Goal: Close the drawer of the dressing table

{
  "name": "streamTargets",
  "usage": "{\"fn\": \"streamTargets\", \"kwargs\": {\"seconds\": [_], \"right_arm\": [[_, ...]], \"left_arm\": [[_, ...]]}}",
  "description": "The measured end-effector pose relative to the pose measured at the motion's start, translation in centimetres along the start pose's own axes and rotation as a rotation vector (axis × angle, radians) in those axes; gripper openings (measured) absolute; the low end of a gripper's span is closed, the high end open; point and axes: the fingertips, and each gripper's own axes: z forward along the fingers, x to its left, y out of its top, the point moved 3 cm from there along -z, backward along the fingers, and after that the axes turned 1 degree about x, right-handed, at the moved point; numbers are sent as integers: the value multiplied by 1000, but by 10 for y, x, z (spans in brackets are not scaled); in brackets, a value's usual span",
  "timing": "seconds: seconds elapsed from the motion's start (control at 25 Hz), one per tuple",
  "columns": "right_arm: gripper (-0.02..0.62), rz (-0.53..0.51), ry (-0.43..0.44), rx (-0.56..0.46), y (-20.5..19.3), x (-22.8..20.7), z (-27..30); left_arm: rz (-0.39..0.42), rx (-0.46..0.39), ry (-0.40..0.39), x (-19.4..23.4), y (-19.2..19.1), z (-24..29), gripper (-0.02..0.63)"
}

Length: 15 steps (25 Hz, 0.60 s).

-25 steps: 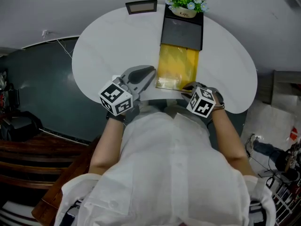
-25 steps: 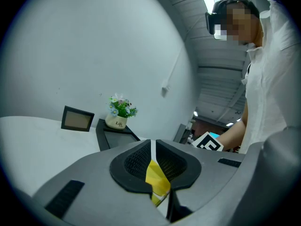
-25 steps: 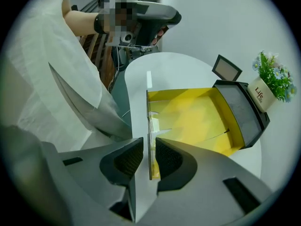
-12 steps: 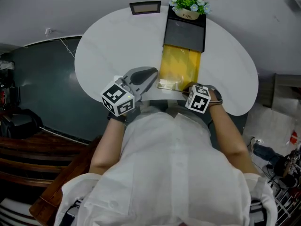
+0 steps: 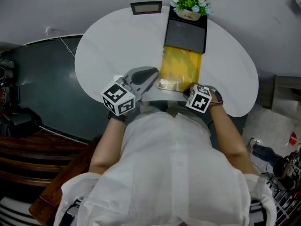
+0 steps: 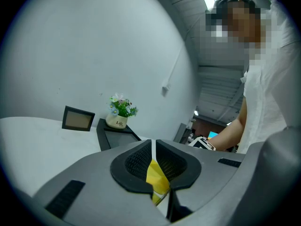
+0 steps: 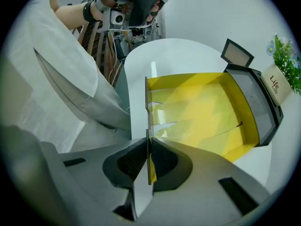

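A black dressing box [image 5: 184, 32] stands at the far side of the white table [image 5: 113, 46]. Its yellow see-through drawer [image 5: 181, 65] is pulled out toward me. My right gripper [image 5: 190, 89] points steeply down at the drawer's near right corner. In the right gripper view its jaws [image 7: 148, 159] have just been closing, and they pinch the thin front panel [image 7: 147, 107] of the drawer [image 7: 202, 112]. My left gripper [image 5: 153, 74] hovers left of the drawer, shut, holding nothing [image 6: 153, 161].
A small flower pot [image 5: 190, 1] sits on top of the box, also visible in the left gripper view [image 6: 120, 114]. A dark picture frame [image 5: 146, 7] stands at the table's far edge. My white shirt covers the table's near edge.
The right gripper's marker cube has shifted slightly toward the drawer's front and tipped a little further down. The left gripper has stayed where it was.
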Motion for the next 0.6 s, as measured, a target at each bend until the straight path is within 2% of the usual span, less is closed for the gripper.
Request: {"fn": "streamTargets", "kwargs": {"seconds": [0.6], "right_arm": [[28,22,-2,-27,4,-16,-13]], "left_arm": [[-12,-1,16,5,1,1,34]]}}
